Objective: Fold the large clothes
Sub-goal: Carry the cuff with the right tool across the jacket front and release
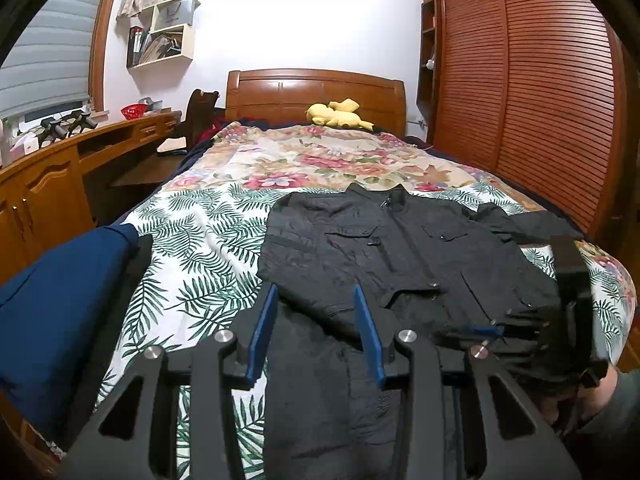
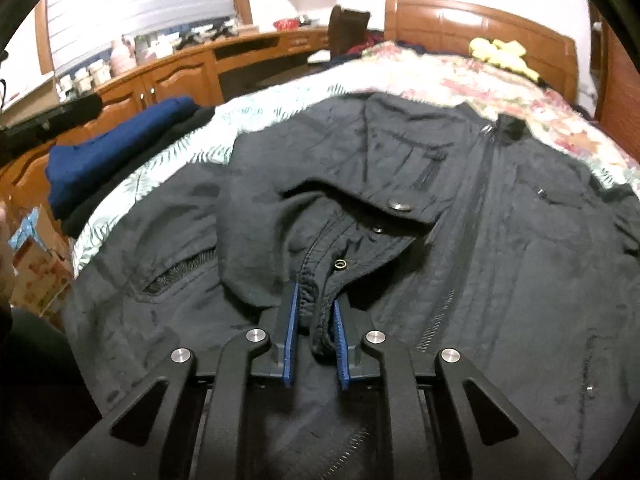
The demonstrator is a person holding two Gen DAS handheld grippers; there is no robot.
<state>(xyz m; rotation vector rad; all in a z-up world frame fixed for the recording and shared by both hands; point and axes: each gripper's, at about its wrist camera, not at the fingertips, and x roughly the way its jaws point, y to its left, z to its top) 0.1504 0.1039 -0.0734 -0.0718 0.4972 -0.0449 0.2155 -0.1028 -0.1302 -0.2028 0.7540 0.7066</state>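
Note:
A large black jacket (image 1: 392,256) lies front-up on the bed, collar toward the headboard, one sleeve stretched to the right. My left gripper (image 1: 316,294) is open, its blue fingers spread just above the jacket's near hem. My right gripper (image 2: 316,300) is shut on a bunched fold of the jacket's hem (image 2: 320,312) beside the zipper, lifted slightly. The right gripper also shows in the left wrist view (image 1: 486,330) at the jacket's lower right. The jacket (image 2: 400,208) fills the right wrist view.
The bed's floral and leaf-print cover (image 1: 208,248) spreads under the jacket. A folded blue garment (image 1: 60,300) sits on the bed's left edge. A yellow plush toy (image 1: 338,114) lies by the headboard. A wooden desk (image 1: 100,148) runs left, a wardrobe (image 1: 528,92) right.

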